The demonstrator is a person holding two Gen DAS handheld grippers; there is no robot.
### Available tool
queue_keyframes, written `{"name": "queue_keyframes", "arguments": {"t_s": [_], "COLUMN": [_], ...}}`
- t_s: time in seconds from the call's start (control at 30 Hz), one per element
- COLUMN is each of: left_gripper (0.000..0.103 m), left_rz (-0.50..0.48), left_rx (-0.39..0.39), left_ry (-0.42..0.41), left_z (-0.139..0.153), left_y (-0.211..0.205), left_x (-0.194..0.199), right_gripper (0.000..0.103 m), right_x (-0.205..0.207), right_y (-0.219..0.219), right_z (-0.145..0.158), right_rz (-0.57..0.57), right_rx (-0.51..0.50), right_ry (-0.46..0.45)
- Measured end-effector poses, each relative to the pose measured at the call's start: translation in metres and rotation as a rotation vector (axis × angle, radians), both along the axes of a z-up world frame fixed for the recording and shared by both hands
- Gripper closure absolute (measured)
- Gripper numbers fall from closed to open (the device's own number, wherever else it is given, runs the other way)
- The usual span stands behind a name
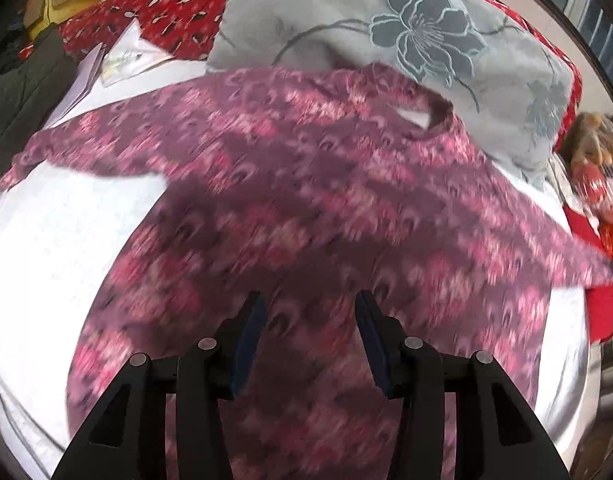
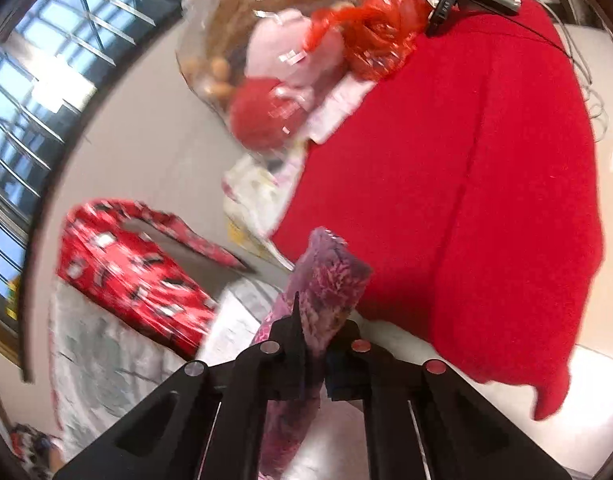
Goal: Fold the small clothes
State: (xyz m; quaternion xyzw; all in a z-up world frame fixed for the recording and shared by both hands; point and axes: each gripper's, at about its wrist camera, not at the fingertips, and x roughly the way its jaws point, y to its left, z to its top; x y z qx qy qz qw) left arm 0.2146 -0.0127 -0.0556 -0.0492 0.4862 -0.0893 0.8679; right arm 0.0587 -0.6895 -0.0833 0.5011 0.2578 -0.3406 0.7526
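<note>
A small pink-and-maroon patterned long-sleeved top lies spread on a white bed sheet, neck toward the pillow, one sleeve stretched to the left and one to the right. My left gripper is open and empty, hovering over the lower body of the top. My right gripper is shut on the end of the top's sleeve, which sticks up between the fingers. The view is blurred.
A grey flowered pillow lies beyond the top's neck. A red patterned blanket and papers lie at the back left. A red cloth, a bagged plush toy and a red patterned box lie around the right gripper.
</note>
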Motion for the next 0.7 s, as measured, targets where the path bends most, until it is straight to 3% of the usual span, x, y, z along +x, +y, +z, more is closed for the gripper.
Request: {"name": "queue_keyframes", "arguments": {"t_s": [0.3,0.47,0.63,0.7], "left_gripper": [0.056,0.056,0.056,0.056], "left_rz": [0.02,0.025,0.018,0.034], "left_rx": [-0.129,-0.116,-0.138,-0.127], "left_ry": [-0.006,-0.028,0.016,-0.008], "left_z": [-0.011,-0.023,-0.035,-0.034], "left_y": [-0.01,0.003,0.01,0.011], "left_x": [0.052,0.064,0.075,0.082], "right_gripper": [0.097,0.097,0.097,0.097], "right_x": [0.013,0.036,0.082,0.101], "right_y": [0.037,0.074,0.132,0.159], "right_z": [0.014,0.036,0.049,0.051], "right_rz": [0.06,0.149,0.286,0.34], "right_rx": [-0.067,-0.086,-0.081,-0.068], "right_ry": [0.099,0.051,0.021,0.002]}}
